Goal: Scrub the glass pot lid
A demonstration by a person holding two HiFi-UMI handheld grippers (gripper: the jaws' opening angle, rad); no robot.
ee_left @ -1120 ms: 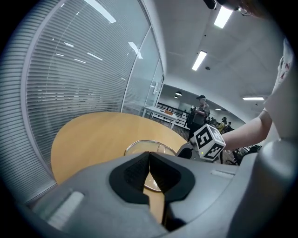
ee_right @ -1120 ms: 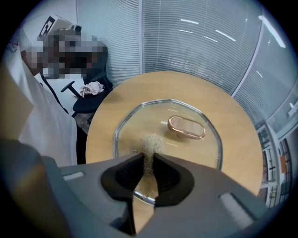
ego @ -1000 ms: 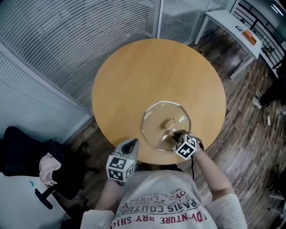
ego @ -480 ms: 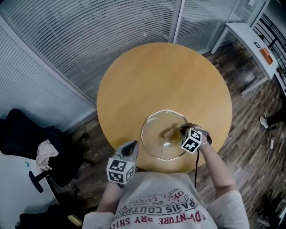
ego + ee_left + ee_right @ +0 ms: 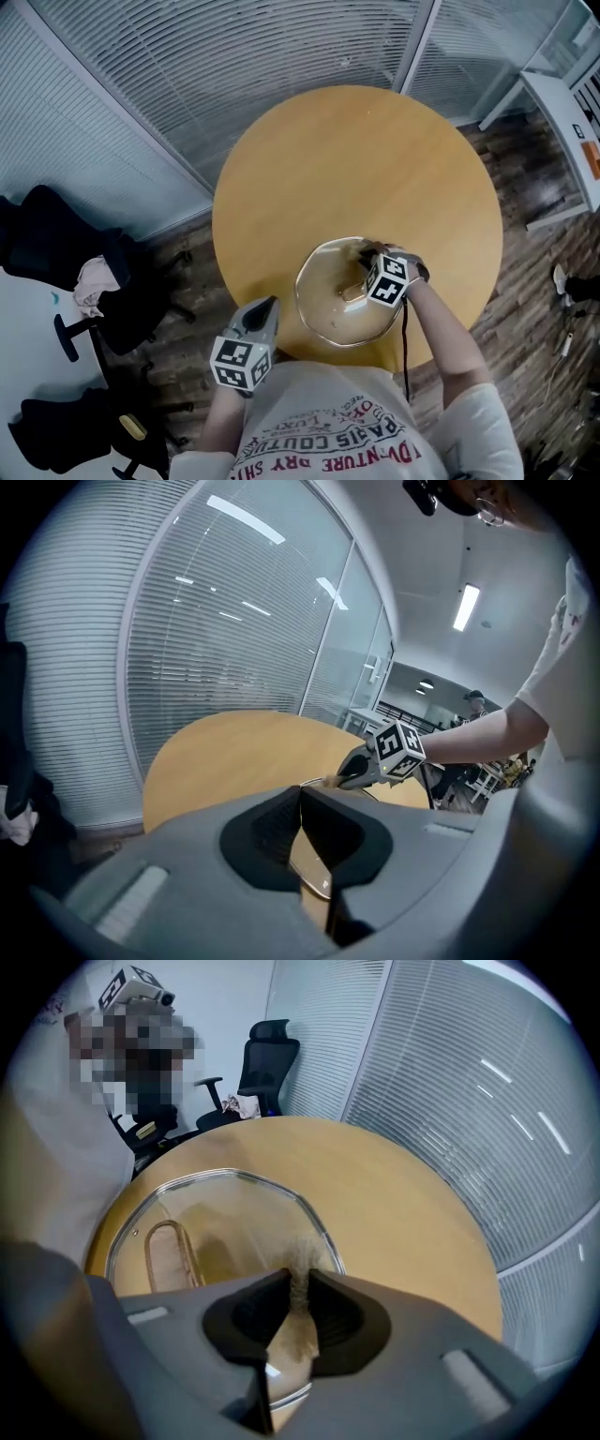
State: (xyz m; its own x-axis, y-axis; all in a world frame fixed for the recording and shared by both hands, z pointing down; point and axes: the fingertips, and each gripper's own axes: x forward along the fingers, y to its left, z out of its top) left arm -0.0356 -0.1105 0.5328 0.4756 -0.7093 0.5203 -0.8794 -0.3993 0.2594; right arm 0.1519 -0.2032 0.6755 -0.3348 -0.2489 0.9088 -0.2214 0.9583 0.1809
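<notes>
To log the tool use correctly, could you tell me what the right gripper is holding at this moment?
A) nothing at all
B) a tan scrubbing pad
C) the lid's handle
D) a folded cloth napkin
B: the right gripper has its jaws closed on a tan scrubbing pad, at the rim of the glass pot lid.

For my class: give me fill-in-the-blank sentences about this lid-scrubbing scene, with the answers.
1. The lid lies on a table whose shape is ___.
2. The right gripper is shut on the scrubber, which touches the ___.
3. The left gripper holds ___.
Answers: round; lid; nothing.
</notes>
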